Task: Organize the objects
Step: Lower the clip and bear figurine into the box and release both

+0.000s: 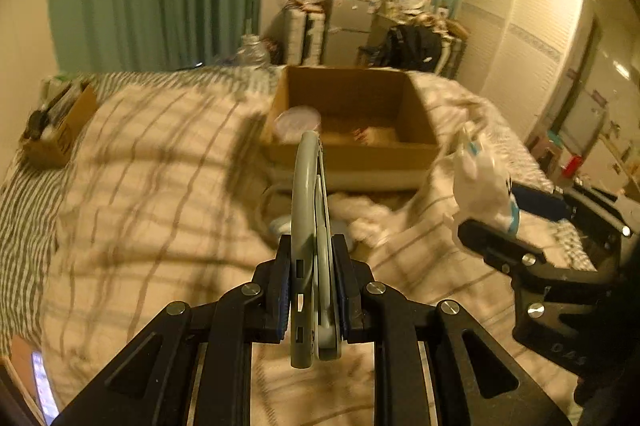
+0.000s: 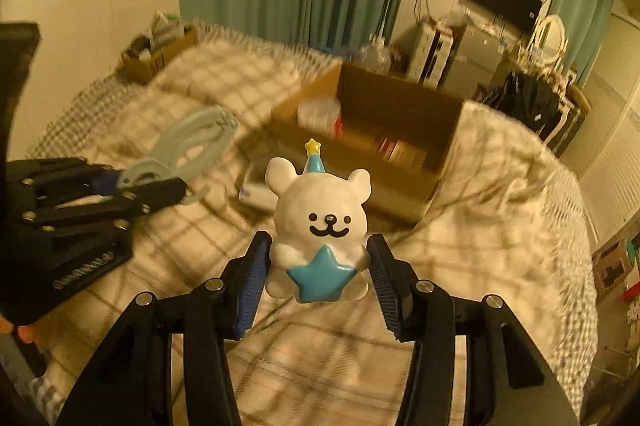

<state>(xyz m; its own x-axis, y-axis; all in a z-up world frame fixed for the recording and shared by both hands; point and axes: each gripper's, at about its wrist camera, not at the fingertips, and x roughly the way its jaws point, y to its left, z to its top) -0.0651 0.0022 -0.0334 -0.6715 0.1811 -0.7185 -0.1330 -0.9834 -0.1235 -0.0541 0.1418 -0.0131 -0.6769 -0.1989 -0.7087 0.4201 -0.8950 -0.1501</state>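
While blurred, box (image 1: 348, 153) contents unclear | left gripper (image 1: 310, 278) hides hangers' (image 1: 310, 226) hooks

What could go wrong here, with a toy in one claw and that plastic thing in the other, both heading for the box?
The white bear figurine with a blue star is gripped only at its lower sides, so it might tip or slip out. The pale blue-grey plastic hanger juts far beyond the left gripper and could catch the open brown cardboard box rim. Both grippers sit close together over the checked bed cover and could collide.
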